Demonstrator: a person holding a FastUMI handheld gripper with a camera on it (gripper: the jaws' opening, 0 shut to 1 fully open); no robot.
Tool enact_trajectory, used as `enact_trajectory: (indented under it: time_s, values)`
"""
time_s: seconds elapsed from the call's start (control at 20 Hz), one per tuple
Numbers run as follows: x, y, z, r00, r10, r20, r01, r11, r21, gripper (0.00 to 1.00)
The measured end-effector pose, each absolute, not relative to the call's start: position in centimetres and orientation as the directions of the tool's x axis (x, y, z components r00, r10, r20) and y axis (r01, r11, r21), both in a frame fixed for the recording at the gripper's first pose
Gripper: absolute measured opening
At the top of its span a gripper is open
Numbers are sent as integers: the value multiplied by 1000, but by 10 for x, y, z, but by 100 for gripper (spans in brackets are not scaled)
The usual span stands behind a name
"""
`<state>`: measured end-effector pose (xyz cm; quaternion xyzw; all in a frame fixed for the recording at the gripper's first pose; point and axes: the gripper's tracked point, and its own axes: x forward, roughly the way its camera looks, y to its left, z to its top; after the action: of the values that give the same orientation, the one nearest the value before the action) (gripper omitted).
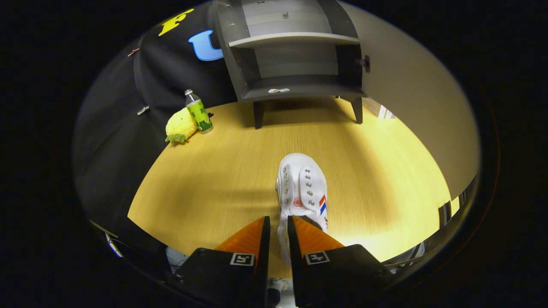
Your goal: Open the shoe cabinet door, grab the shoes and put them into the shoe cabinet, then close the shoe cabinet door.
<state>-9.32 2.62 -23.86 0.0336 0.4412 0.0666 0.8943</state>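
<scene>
Between the tongs (278, 229), white shoe's (303, 188) heel, clamped

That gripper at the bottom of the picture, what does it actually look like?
The gripper has two wedge-shaped fingers that taper to narrow tips. Each sits on a chunky black block, and each block carries a small square black-and-white marker.

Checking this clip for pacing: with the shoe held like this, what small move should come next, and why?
Probably carry the shoe forward toward the cabinet. The gripper looks shut on the shoe's heel edge, both fingers pressing a thin strip of it. The door already stands open, and the cabinet's lower shelf straight ahead has room beside a small white scrap.
</scene>
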Motion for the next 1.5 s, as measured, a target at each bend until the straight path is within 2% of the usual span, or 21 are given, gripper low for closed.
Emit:
enact_trajectory:
  time_s: [0.2, 0.45, 0.9, 1.1, 1.5]
  values:
    - [-100, 27, -245, 567, 140, -811, -60, 990, 128, 28]
    - [-85, 33, -260, 574, 139, -807, -59, 990, 129, 28]
    - [-61, 34, -266, 636, 119, -763, -68, 993, 99, 26]
    - [-60, 29, -267, 642, 109, -759, -46, 993, 104, 5]
    - [-57, 31, -265, 631, 91, -770, -66, 996, 63, 5]
